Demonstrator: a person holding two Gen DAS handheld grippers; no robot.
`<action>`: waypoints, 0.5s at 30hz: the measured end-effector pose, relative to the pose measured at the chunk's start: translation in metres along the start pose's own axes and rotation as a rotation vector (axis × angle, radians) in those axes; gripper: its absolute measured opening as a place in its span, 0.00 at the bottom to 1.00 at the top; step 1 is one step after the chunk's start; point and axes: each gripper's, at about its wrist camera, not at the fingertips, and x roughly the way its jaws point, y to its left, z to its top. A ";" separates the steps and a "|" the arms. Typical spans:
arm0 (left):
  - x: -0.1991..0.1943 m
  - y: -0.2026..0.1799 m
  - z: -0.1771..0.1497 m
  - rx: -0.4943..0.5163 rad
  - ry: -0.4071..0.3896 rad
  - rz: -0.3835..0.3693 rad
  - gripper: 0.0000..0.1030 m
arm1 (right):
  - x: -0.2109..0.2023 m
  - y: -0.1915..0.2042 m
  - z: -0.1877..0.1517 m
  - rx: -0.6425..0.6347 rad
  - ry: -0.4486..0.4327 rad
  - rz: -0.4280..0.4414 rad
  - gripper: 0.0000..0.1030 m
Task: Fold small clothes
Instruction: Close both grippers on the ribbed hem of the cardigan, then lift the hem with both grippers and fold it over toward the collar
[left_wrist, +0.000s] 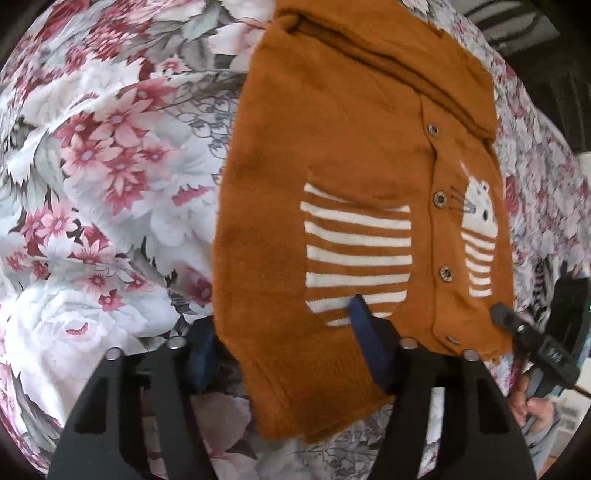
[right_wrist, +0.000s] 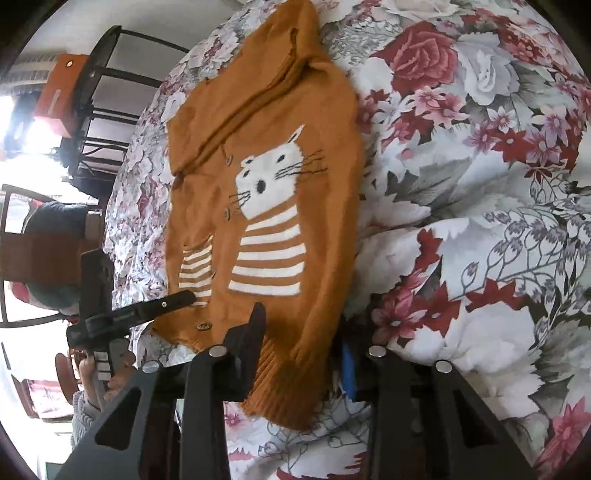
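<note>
A small orange-brown hooded knit cardigan (left_wrist: 332, 147) (right_wrist: 280, 103) lies flat, front up, with a white striped cat, a striped pocket and a row of buttons. My left gripper (left_wrist: 280, 314) straddles one hem corner. One blue pad rests on the pocket side and the other sits off the cardigan's edge; its jaws stand apart, and the knit between them lies flat. My right gripper (right_wrist: 301, 321) straddles the other hem corner below the cat, also open, with the ribbed hem between its fingers (right_wrist: 255, 332). Each view shows the other gripper's fingers (left_wrist: 517, 326) (right_wrist: 166, 302) at the hem.
A floral bedspread (left_wrist: 110, 166) (right_wrist: 480, 184) in red, pink and white lies under the cardigan and spreads wide on both sides. Beyond its far edge stand a black metal frame (right_wrist: 110, 92), an orange box (right_wrist: 59, 88) and a wooden chair (right_wrist: 44, 251). A hand (right_wrist: 88, 373) holds the left gripper.
</note>
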 end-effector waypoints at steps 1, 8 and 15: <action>-0.004 0.005 -0.002 -0.005 0.004 -0.028 0.45 | 0.000 0.001 -0.001 -0.003 0.003 0.005 0.36; -0.023 0.057 -0.019 -0.088 0.017 -0.122 0.36 | 0.000 0.004 -0.005 0.007 0.007 0.038 0.36; -0.011 0.056 -0.013 -0.168 -0.009 -0.154 0.33 | 0.005 -0.005 -0.010 0.016 -0.018 0.059 0.36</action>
